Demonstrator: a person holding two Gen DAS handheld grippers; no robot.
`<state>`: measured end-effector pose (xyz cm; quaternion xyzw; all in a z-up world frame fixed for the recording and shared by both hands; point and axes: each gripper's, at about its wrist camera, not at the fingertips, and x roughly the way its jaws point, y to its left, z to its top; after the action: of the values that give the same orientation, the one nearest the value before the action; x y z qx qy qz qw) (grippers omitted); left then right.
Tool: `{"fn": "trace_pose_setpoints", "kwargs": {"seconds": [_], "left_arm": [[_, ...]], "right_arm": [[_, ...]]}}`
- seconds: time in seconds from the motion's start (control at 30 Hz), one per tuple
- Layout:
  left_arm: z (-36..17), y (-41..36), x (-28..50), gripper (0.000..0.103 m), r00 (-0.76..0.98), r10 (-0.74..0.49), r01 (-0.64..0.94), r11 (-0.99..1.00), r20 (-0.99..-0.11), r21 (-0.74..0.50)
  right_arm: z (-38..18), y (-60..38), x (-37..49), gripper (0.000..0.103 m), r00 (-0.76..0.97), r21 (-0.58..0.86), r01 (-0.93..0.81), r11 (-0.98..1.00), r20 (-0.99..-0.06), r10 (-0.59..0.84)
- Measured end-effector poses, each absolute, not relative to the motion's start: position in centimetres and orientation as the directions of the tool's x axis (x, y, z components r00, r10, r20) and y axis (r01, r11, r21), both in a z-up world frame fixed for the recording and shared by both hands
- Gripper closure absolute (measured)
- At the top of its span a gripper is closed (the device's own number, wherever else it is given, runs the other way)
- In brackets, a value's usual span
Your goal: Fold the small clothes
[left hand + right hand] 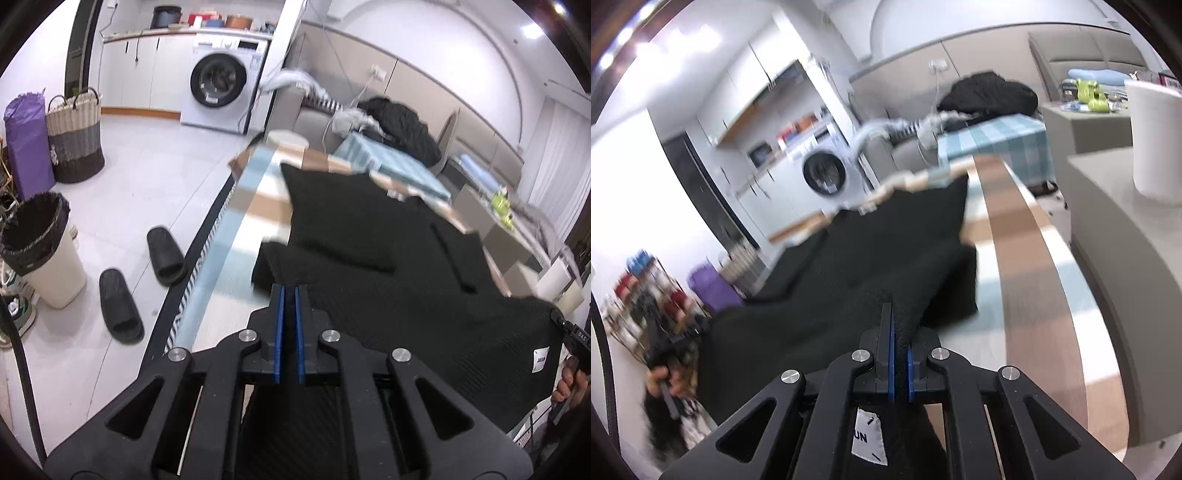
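The black knit garment [369,240] is clamped by the left gripper [289,295] and right gripper [900,332] above the striped tablecloth [236,218]. Slippers [144,280] and a lined bin [40,251] are seen beside the table's left edge.

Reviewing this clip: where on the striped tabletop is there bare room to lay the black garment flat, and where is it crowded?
Bare cloth shows on the striped tabletop between the black garment and the floor-side edge, and along the brown stripe on its other side. The far end is crowded by a dark clothes pile. Both the left gripper and right gripper pinch the garment.

Matt black ribbed knit garment [388,266], checked woven tablecloth [236,225], matt black plastic grippers with silver metal pins, glossy floor tiles [147,177].
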<state>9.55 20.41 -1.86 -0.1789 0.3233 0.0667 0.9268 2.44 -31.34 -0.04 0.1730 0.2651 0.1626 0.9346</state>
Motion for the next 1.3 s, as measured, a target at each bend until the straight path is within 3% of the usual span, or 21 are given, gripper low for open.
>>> {"fn": "trace_pose_setpoints", "kwargs": {"seconds": [0.27, 0.53, 0.6, 0.63, 0.67, 0.7, 0.73, 0.77, 0.8, 1.1, 1.13, 1.2, 1.3], "left_arm": [[-0.6, 22.8, 15.6, 0.100, 0.799, -0.001, -0.249, 0.910, -0.601, -0.332], [-4.8, 24.4, 23.9, 0.099, 0.708, 0.004, -0.319, 0.894, -0.706, -0.315], [-5.8, 24.4, 24.5, 0.097, 0.684, 0.013, -0.337, 0.893, -0.730, -0.300], [-6.2, 24.4, 24.7, 0.095, 0.672, 0.004, -0.337, 0.892, -0.741, -0.301], [-6.4, 24.4, 24.5, 0.086, 0.666, 0.002, -0.337, 0.893, -0.746, -0.299], [-6.6, 24.4, 24.4, 0.073, 0.661, 0.003, -0.341, 0.892, -0.751, -0.297], [-7.0, 24.4, 24.1, 0.066, 0.660, 0.001, -0.345, 0.889, -0.751, -0.303], [-7.2, 24.5, 24.0, 0.057, 0.663, -0.006, -0.344, 0.886, -0.749, -0.312], [-7.6, 24.5, 23.9, 0.054, 0.661, -0.021, -0.341, 0.882, -0.750, -0.325], [-9.3, 22.3, 25.3, 0.054, 0.644, -0.085, -0.280, 0.899, -0.761, -0.338], [-9.4, 21.7, 25.5, 0.056, 0.640, -0.074, -0.267, 0.912, -0.765, -0.311], [-9.4, 21.1, 25.7, 0.069, 0.638, -0.072, -0.246, 0.924, -0.767, -0.292], [-9.2, 20.5, 25.7, 0.077, 0.634, -0.085, -0.221, 0.933, -0.769, -0.285]], "right_arm": [[1.7, -31.1, 8.4, 0.099, 0.836, 0.398, -0.124, 0.909, -0.451, 0.312], [-1.4, -32.2, 15.9, 0.098, 0.781, 0.398, 0.090, 0.913, -0.597, 0.184], [-2.6, -32.1, 16.7, 0.091, 0.739, 0.363, 0.128, 0.923, -0.655, 0.155], [-2.9, -32.2, 16.8, 0.084, 0.726, 0.361, 0.133, 0.923, -0.669, 0.157], [-3.2, -32.4, 16.7, 0.072, 0.717, 0.366, 0.135, 0.921, -0.677, 0.164], [-3.4, -32.9, 16.3, 0.064, 0.713, 0.391, 0.126, 0.912, -0.675, 0.191], [-3.7, -33.4, 15.8, 0.056, 0.718, 0.429, 0.119, 0.896, -0.660, 0.221], [-3.9, -33.8, 15.3, 0.056, 0.721, 0.446, 0.116, 0.888, -0.652, 0.233], [-4.1, -34.1, 15.0, 0.056, 0.719, 0.448, 0.115, 0.887, -0.653, 0.237], [-5.4, -32.8, 16.3, 0.056, 0.675, 0.460, 0.068, 0.885, -0.674, 0.299], [-5.4, -32.5, 16.4, 0.056, 0.674, 0.453, 0.060, 0.889, -0.676, 0.299], [-5.4, -31.7, 16.6, 0.057, 0.669, 0.416, 0.058, 0.907, -0.691, 0.275], [-5.4, -31.0, 16.7, 0.073, 0.662, 0.375, 0.031, 0.927, -0.702, 0.262]]}}
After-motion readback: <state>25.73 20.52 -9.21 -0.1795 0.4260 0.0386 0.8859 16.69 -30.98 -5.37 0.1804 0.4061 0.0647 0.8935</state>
